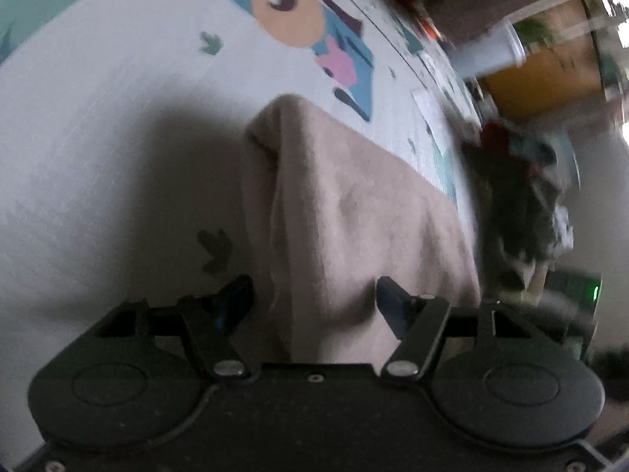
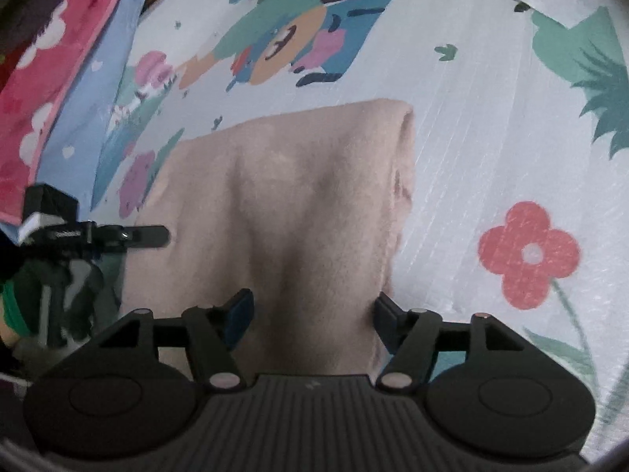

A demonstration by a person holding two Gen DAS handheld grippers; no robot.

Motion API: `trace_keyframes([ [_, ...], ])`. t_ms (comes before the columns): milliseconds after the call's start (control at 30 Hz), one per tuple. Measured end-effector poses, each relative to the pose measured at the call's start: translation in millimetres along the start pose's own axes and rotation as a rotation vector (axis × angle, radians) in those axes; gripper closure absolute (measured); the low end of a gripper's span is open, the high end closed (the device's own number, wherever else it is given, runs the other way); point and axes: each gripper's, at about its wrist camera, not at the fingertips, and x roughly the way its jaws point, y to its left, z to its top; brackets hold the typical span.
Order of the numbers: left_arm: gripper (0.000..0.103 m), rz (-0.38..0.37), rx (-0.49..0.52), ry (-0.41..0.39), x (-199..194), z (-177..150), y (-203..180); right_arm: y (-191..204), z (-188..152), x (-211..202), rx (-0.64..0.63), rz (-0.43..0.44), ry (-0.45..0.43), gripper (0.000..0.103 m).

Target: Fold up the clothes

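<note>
Clearly the beige garment [image 2: 283,204] lies folded into a thick rectangle on the cartoon-print bedsheet [image 2: 471,149], with a rolled fold edge running along its side toward 1 o'clock in the right wrist view. The right gripper [image 2: 310,306] has its fingers spread wide, one on either side of the cloth's near end, nothing pinched between them. The left gripper [image 1: 312,293] likewise stands open astride the same garment [image 1: 354,204], whose doubled edge climbs toward 11 o'clock in its own view. From the right wrist view, the left tool shows at 9 o'clock, just beside the cloth's far edge.

Whether another fold is due or the piece is finished, I cannot judge from this alone.

The risks, as I see them: the fabric looks soft and thick, so closing on only the top layer would peel the stack apart and undo the fold. Uneven lifting by the two grippers could skew the edges. A pile of dark, mixed clothes [image 1: 523,196] sits at 3 o'clock in the left wrist view, near enough that a sideways sweep might snag it.
</note>
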Motion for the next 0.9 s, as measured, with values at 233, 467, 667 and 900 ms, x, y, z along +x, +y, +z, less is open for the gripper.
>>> trace_keyframes([
  [233, 0.066, -0.060, -0.066, -0.065, 10, -12, 0, 8, 14, 19, 0.065, 0.038, 0.000, 0.063],
  [467, 0.067, -0.115, -0.155, -0.216, -50, -19, 26, 75, 48, 40, -0.152, 0.128, 0.022, 0.066],
  [667, 0.068, -0.069, -0.295, -0.452, -135, -32, 68, 168, 100, 98, -0.347, 0.230, 0.050, 0.066],
  [900, 0.068, 0.056, -0.408, -0.694, -214, -38, 122, 283, 157, 189, -0.559, 0.341, 0.149, 0.066],
])
